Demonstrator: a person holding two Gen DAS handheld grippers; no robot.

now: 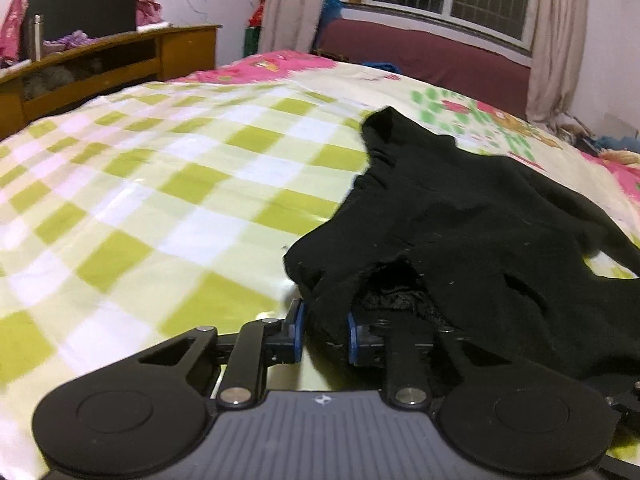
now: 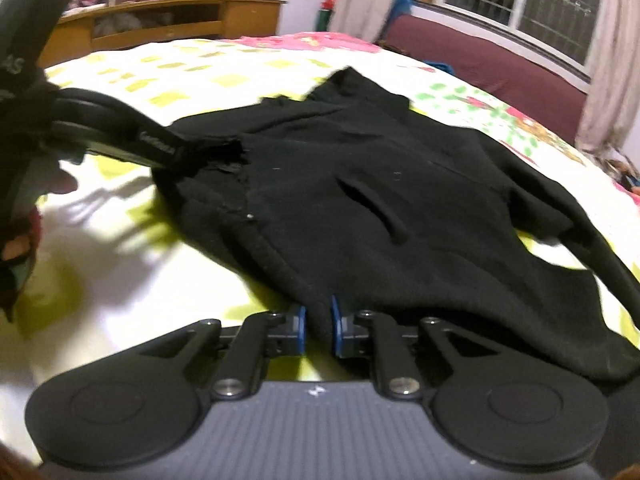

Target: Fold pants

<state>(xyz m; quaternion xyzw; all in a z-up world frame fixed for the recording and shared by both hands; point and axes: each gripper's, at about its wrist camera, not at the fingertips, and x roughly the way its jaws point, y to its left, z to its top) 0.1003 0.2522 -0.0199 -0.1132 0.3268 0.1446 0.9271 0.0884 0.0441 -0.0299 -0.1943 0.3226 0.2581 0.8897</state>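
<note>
Black pants (image 1: 480, 220) lie crumpled on the checked bed sheet (image 1: 160, 200), spreading to the right. My left gripper (image 1: 324, 332) is shut on the near waistband edge of the pants, with cloth bunched between the blue pads (image 1: 298, 328). In the right wrist view the pants (image 2: 380, 208) lie spread ahead, and my right gripper (image 2: 318, 330) is shut on their near edge. The left gripper (image 2: 160, 148) shows there at the left, gripping the pants' far left corner.
A wooden headboard shelf (image 1: 120, 56) stands at the back left with clutter on it. A dark red window seat (image 1: 440, 52) and curtains (image 1: 556, 40) run along the back right. The bed (image 2: 120, 240) extends left of the pants.
</note>
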